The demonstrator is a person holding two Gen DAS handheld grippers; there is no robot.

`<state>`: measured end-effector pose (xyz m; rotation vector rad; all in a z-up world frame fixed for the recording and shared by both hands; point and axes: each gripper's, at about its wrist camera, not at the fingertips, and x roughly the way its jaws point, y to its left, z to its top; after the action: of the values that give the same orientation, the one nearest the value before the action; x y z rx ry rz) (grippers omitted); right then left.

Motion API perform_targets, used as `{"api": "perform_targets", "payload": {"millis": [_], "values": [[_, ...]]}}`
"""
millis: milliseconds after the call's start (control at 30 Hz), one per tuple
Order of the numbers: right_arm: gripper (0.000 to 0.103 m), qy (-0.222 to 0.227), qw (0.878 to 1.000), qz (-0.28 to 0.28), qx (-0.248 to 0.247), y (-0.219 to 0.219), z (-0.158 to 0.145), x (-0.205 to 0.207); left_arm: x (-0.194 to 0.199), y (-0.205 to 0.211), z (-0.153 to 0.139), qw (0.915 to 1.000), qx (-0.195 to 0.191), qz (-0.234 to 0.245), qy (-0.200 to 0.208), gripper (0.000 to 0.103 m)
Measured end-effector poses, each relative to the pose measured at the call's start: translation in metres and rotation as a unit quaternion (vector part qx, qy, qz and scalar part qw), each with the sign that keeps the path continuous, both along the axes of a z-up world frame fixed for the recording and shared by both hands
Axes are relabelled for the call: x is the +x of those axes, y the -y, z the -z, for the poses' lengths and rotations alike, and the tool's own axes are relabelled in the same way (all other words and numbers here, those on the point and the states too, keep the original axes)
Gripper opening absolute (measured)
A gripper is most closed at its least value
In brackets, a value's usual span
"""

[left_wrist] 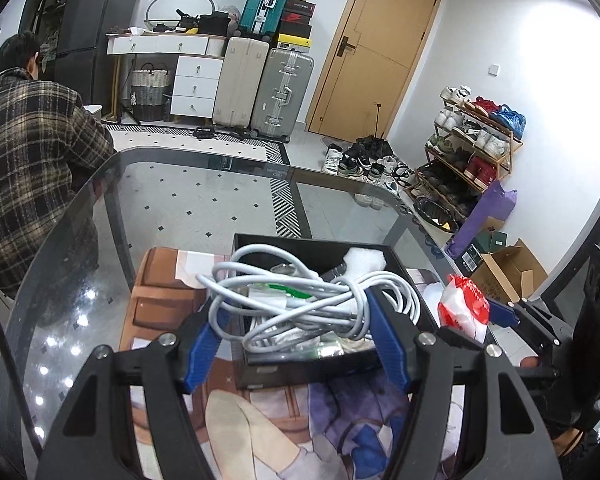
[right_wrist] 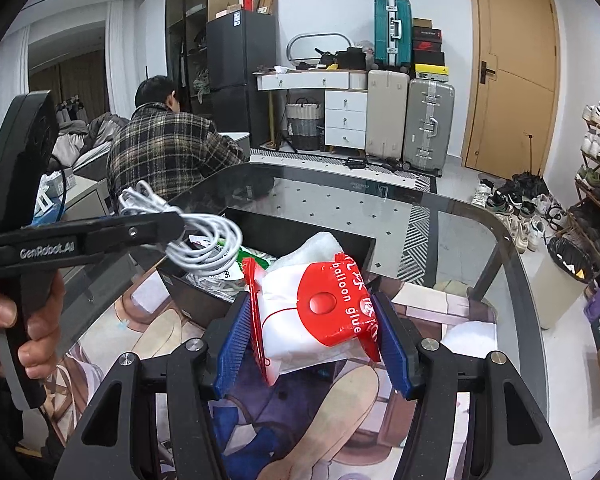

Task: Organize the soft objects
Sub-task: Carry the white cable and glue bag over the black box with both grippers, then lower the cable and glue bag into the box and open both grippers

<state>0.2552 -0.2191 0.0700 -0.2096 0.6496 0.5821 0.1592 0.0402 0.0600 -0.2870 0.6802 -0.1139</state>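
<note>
Inspector: Landmark?
Aide: Open black rectangular box (left_wrist: 404, 264) on the glass surface (left_wrist: 172, 208).
Inspector: Tongs?
Aide: Left tongs (left_wrist: 296, 332) clamp the coiled white cable (left_wrist: 300, 300) directly above the box; right tongs (right_wrist: 312, 336) clamp the red-and-white glue packet (right_wrist: 320, 312) just beside its near-right corner.

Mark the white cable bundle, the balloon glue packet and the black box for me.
white cable bundle (left_wrist: 300, 304), left wrist view, middle coils.
balloon glue packet (right_wrist: 320, 312), right wrist view, red label.
black box (left_wrist: 300, 246), left wrist view, far wall.

We're reading "balloon glue" in white on the red-and-white packet (right_wrist: 320, 320), and we're spotting "GenRobot.AI" on the left gripper (right_wrist: 172, 222) body. Other labels too blurry.
</note>
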Motion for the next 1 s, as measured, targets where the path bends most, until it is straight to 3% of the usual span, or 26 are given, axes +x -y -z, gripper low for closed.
{"api": "perform_targets", "payload": {"millis": [367,1000], "values": [[0.06,-0.005,0.999,-0.022,-0.031,-0.02,0.009,0.023,0.035,0.002,0.005,0.9999,-0.009,0.002,-0.011,0.067],[0.06,-0.01,0.996,-0.045,-0.077,-0.037,0.028,0.053,0.07,0.014,0.026,0.9993,0.022,0.0,-0.03,0.068]]}}
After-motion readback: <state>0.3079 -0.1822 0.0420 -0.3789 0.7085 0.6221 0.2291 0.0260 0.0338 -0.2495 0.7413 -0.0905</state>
